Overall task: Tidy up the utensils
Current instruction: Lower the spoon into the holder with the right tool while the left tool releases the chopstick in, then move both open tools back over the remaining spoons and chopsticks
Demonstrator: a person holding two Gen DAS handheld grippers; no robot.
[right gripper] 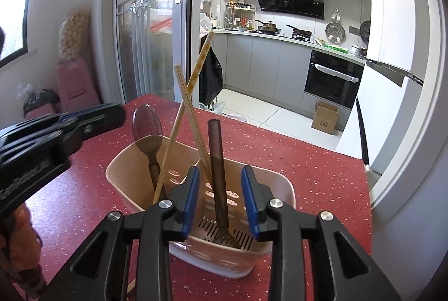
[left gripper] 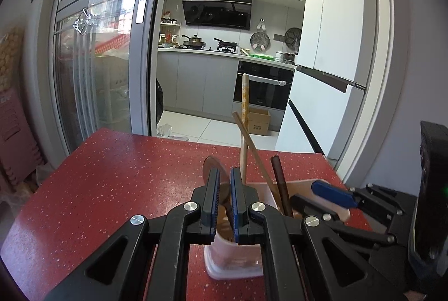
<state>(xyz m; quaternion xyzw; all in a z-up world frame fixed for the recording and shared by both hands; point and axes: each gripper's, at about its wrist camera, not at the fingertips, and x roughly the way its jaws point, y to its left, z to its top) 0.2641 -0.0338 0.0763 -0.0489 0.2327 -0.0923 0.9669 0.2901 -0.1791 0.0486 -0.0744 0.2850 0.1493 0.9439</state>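
On the red table (right gripper: 308,161), a pink caddy (right gripper: 126,161) is seen holding spoon (right gripper: 147,130), chopsticks (right gripper: 193,116) and fork (right gripper: 217,169). Right gripper (right gripper: 219,200) parted around fork, untouched; left gripper (left gripper: 224,197) closed, nothing gripped.

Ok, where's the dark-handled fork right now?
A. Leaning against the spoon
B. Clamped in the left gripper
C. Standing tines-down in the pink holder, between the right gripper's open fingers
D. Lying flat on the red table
C: in the right wrist view the fork stands tines-down in the holder, with the right gripper open and its pads clear of the handle.
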